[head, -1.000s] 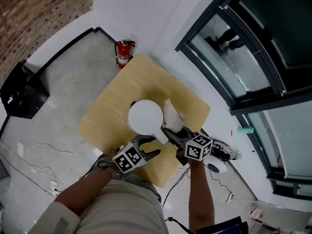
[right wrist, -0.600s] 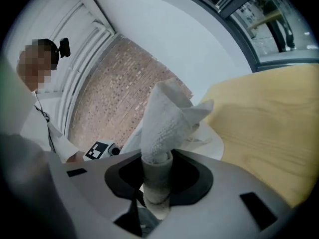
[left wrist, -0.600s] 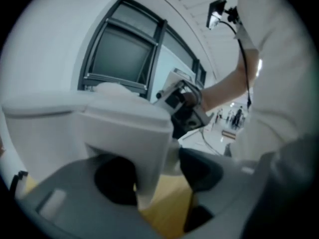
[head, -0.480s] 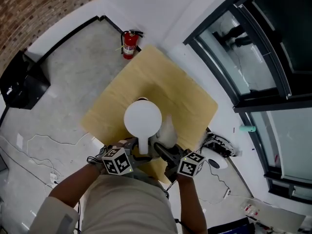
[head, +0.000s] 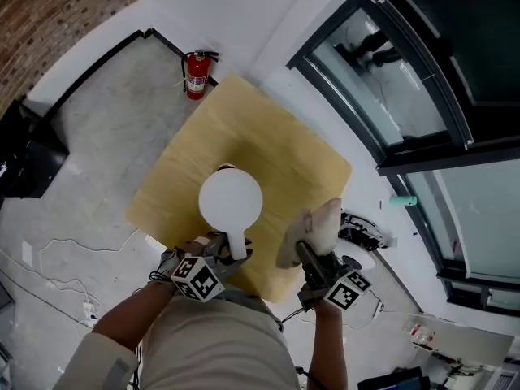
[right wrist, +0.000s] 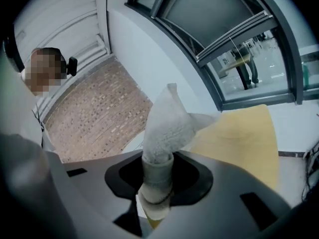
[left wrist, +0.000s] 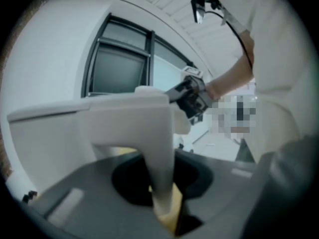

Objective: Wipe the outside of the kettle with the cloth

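The white kettle [head: 230,199] stands on the yellow table [head: 268,149], seen from above, with its handle [head: 236,243] pointing at me. My left gripper [head: 221,253] has just been closing and now pinches that handle. In the left gripper view the handle [left wrist: 149,133] runs down between the jaws of the left gripper [left wrist: 162,200], with the kettle body [left wrist: 50,133] to its left. My right gripper [head: 311,252] is shut on the pale cloth [head: 313,227], held up right of the kettle and apart from it. The cloth [right wrist: 167,126] sticks up from the right gripper [right wrist: 154,195].
A red fire extinguisher [head: 193,75] stands on the floor beyond the table's far corner. Dark-framed windows [head: 406,71] run along the right. Cables and a white device [head: 361,230] lie on the floor at the table's right edge. A black box [head: 20,157] sits far left.
The left gripper came in to the kettle's handle and closed on it. The right gripper drew the cloth off the kettle's side, out to the right.
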A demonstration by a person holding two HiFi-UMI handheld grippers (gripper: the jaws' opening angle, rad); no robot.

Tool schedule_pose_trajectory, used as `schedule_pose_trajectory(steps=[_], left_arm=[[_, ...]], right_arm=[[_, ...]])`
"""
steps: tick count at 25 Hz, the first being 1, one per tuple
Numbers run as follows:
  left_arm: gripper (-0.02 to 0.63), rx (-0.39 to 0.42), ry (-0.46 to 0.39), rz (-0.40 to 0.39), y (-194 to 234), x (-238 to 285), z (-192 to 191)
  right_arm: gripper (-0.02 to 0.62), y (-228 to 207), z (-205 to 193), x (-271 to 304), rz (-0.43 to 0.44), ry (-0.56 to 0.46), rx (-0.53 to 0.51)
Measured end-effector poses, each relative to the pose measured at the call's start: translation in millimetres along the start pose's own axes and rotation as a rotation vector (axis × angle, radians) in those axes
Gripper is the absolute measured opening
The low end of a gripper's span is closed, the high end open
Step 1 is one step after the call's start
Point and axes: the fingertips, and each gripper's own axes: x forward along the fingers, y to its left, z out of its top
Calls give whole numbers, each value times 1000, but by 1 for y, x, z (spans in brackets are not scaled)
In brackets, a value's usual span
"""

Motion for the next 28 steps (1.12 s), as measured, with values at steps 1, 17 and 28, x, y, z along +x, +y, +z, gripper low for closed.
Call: schedule_pose_trajectory(steps=[1, 17, 28], left_arm=[[71, -4, -5, -9, 0, -4, 3], [86, -39, -44, -110, 12, -67, 124], [87, 252, -136, -165, 34, -109, 328]], right_arm=[[123, 2, 3, -1, 4, -11, -2], [123, 68, 96, 30, 167, -237, -176], [123, 218, 271, -17, 191, -477, -818]])
